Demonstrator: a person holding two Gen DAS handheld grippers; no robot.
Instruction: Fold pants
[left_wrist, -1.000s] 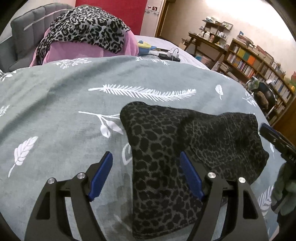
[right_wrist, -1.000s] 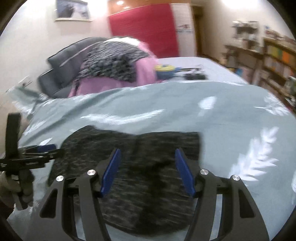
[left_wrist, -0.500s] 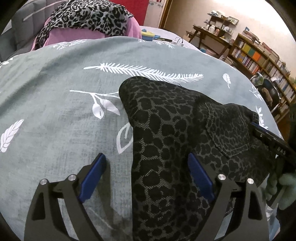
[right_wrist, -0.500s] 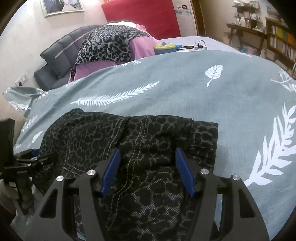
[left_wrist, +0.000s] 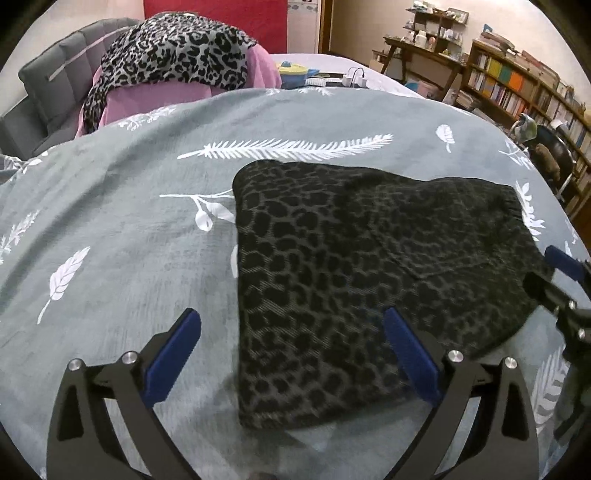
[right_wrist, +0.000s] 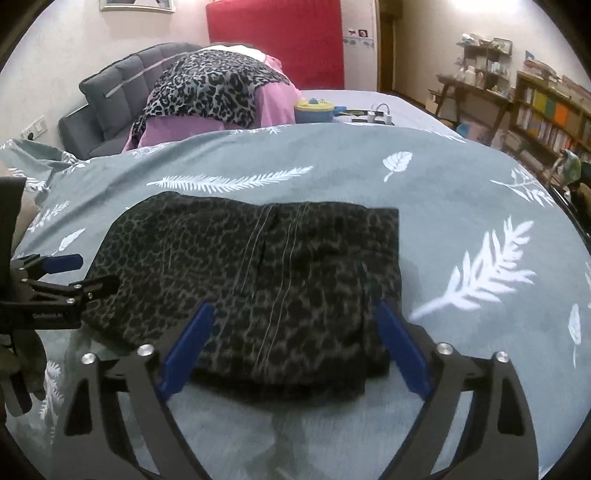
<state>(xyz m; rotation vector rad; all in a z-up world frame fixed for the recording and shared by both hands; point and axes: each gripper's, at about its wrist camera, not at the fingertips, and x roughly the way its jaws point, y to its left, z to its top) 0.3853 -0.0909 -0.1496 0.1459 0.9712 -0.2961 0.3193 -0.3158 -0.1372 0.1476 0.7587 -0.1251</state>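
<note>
While hovering above the dark grey leopard-print pants (left_wrist: 351, 280), already folded into a compact rectangle on the bed, judged near the end of the task, with only tidying or a last fold left; left tool (left_wrist: 291, 354) spread wide and holding nothing, its blue pads straddling the near left edge of the bundle; right tool (right_wrist: 293, 347) likewise wide and empty, poised over the near edge where the pale stitched seams run; best to lower both together, pinch only the top layers at matching corners, lift low and carry the edge straight over so the seams stay aligned, then press flat; worth watching for the soft cloth sagging or dragging the grey-green bedspread with white feather and leaf prints (left_wrist: 122, 229) into wrinkles beneath; also the two tools sit near each other at the bundle's ends, so keep them apart; beyond the bedspread, a lighter leopard-print cloth (right_wrist: 214, 88) draped over pink fabric (right_wrist: 273, 107) against a grey padded headboard (right_wrist: 114, 85); red panel (right_wrist: 273, 40) on the far wall; a blue and yellow toy (right_wrist: 314, 109) further back; wooden bookshelves crowded with coloured books (left_wrist: 517, 85) along the right side of the room.
</note>
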